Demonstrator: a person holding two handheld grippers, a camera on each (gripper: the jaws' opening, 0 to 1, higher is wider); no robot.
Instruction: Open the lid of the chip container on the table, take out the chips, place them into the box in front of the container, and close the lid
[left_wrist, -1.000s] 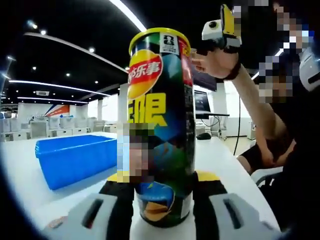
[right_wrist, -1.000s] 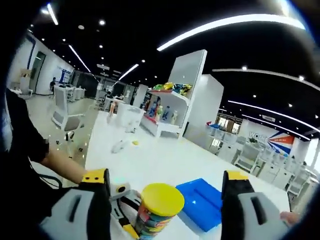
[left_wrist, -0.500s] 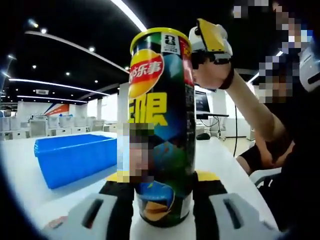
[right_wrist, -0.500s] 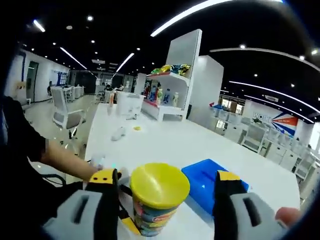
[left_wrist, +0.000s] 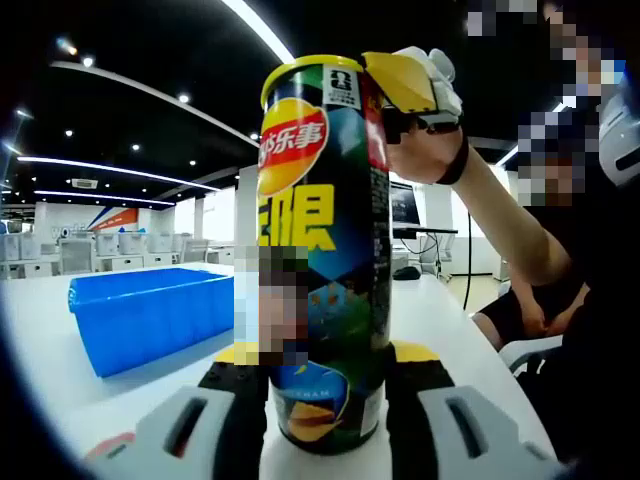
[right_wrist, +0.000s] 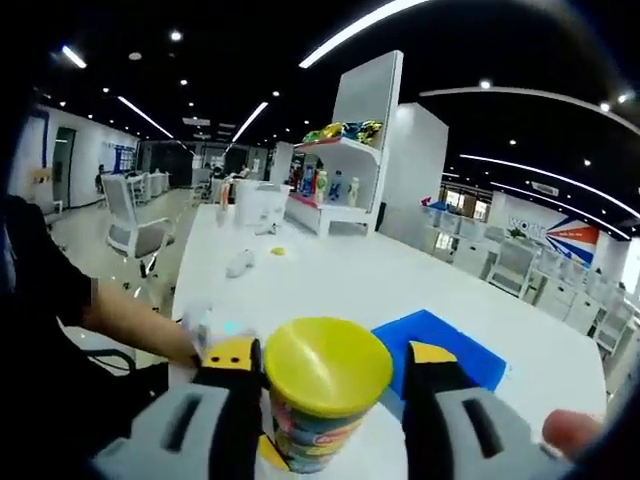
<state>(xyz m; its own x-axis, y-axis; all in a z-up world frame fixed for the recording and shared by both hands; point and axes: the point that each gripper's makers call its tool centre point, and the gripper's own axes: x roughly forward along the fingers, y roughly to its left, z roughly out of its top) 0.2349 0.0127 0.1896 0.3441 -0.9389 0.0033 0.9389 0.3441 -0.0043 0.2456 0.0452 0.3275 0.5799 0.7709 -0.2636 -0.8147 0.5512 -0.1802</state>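
Note:
The tall chip can (left_wrist: 322, 250) stands upright on the white table (left_wrist: 440, 320). My left gripper (left_wrist: 325, 405) is shut on its base, one jaw on each side. From above, the can's yellow lid (right_wrist: 328, 364) sits between the jaws of my right gripper (right_wrist: 333, 390), which press in on its two sides. In the left gripper view, the right gripper (left_wrist: 412, 82) and the hand holding it are at the can's top right edge. The blue box (left_wrist: 150, 315) lies on the table left of the can; its corner (right_wrist: 450, 345) shows behind the lid.
A person sits at the table's right edge (left_wrist: 560, 260), forearm reaching to the can's top. A small white object (right_wrist: 240, 264) lies further along the table. A white shelf with colourful goods (right_wrist: 335, 190) stands behind, with office chairs (right_wrist: 130, 225) beside the table.
My right gripper has come down over the can's top and its jaws have narrowed onto the yellow lid. The left gripper and the can have stayed put.

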